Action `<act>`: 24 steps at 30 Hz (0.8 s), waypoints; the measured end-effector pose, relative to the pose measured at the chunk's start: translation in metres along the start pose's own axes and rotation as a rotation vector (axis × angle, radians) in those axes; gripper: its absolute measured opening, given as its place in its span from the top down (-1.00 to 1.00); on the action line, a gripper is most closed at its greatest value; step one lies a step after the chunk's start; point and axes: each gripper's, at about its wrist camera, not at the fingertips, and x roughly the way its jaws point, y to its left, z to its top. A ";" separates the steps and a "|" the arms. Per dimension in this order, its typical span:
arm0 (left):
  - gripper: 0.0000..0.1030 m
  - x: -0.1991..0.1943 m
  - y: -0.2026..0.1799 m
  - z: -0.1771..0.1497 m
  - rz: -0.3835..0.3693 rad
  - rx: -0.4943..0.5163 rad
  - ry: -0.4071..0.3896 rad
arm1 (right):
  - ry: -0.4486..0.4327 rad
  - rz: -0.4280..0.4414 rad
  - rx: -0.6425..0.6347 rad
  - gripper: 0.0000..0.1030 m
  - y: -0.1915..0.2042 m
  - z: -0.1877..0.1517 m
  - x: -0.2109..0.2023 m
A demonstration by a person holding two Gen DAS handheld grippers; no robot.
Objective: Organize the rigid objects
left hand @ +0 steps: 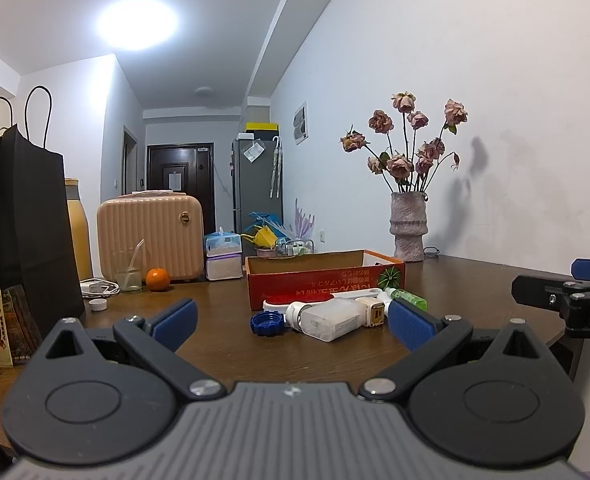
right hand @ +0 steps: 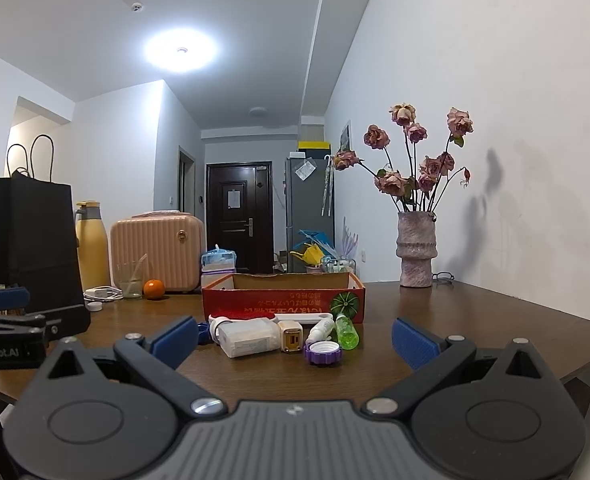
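A: State the pose of both tongs.

B: The left tongs (left hand: 291,318) are held level and low over the near edge of the dark wooden desk (left hand: 223,344), blue-padded fingers spread wide apart, holding nothing. The right tongs (right hand: 295,340) sit alongside at matching height, likewise spread wide and holding nothing.

A: Locate the rigid objects.

B: They are clustered mid-desk, just in front of the open red cardboard box (right hand: 283,300): a white rectangular power adapter (right hand: 249,338), a cream cube-shaped charger (right hand: 291,337), a purple ridged cap (right hand: 322,352), a green transparent bottle (right hand: 346,332), a small white bottle (right hand: 321,329) and a blue ridged cap (left hand: 267,323).

A: Box contents?

B: Cannot be determined; the interior is hidden behind the front wall.

A: Other containers?

B: A textured grey ceramic vase (right hand: 416,252) at the far right edge holds dried pink roses (right hand: 419,152). A clear glass (left hand: 129,274) near the far left edge holds a straw.
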 end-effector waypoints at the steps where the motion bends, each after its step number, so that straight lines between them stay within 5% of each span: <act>1: -1.00 0.000 0.000 0.000 0.000 0.000 0.000 | 0.000 0.000 0.000 -1.00 0.000 0.000 0.000; 13: -1.00 0.028 0.000 0.001 0.022 0.006 -0.009 | -0.017 -0.025 -0.062 -1.00 -0.003 0.003 0.017; 24: -1.00 0.119 0.011 -0.008 0.055 -0.006 0.211 | 0.183 0.005 -0.017 -1.00 -0.032 -0.012 0.111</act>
